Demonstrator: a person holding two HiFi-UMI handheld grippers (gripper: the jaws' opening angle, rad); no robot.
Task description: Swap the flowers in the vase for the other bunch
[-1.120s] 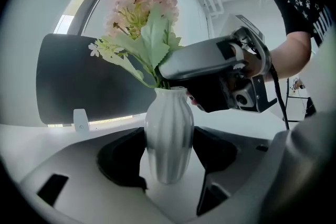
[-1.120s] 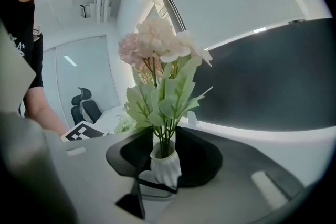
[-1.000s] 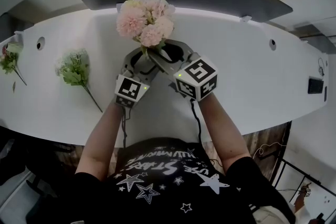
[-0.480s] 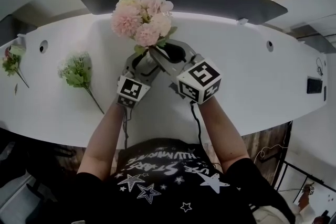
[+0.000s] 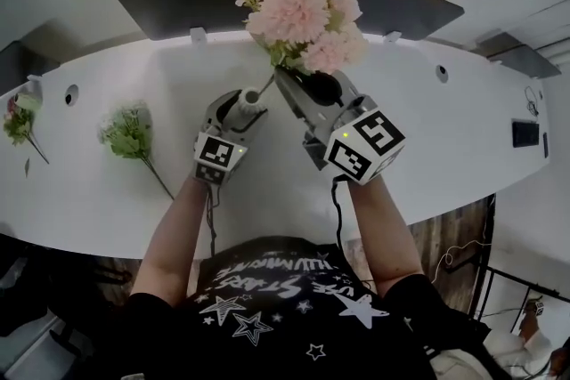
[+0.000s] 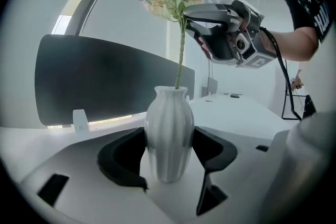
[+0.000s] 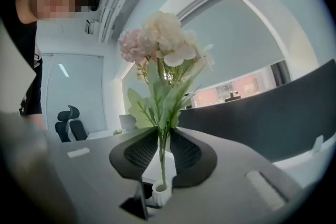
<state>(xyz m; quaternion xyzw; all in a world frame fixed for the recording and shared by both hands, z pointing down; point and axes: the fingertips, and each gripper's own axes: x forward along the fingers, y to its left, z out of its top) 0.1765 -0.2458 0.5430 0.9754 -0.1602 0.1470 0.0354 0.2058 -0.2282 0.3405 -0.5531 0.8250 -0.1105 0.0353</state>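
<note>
A white ribbed vase (image 6: 167,113) stands on the white desk (image 5: 427,147) between the jaws of my left gripper (image 6: 169,138), whose pads press its sides. In the head view the left gripper (image 5: 239,109) holds the vase (image 5: 250,96) at mid-desk. My right gripper (image 5: 287,77) is raised above it, shut on the green stem (image 7: 160,152) of the pink flower bunch (image 5: 307,9). The stem's lower end still sits in the vase mouth (image 7: 161,190). The other bunch (image 5: 129,131), green and white, lies on the desk to the left.
A dark divider panel (image 5: 187,0) runs along the desk's far edge under a window. A third small flower (image 5: 18,120) lies at the far left. Cable holes (image 5: 71,93) pierce the desk top. The person's body is at the desk's near edge.
The right gripper has risen with the pink bunch, drawing its stem up through the vase. The left gripper and the vase have stayed put.
</note>
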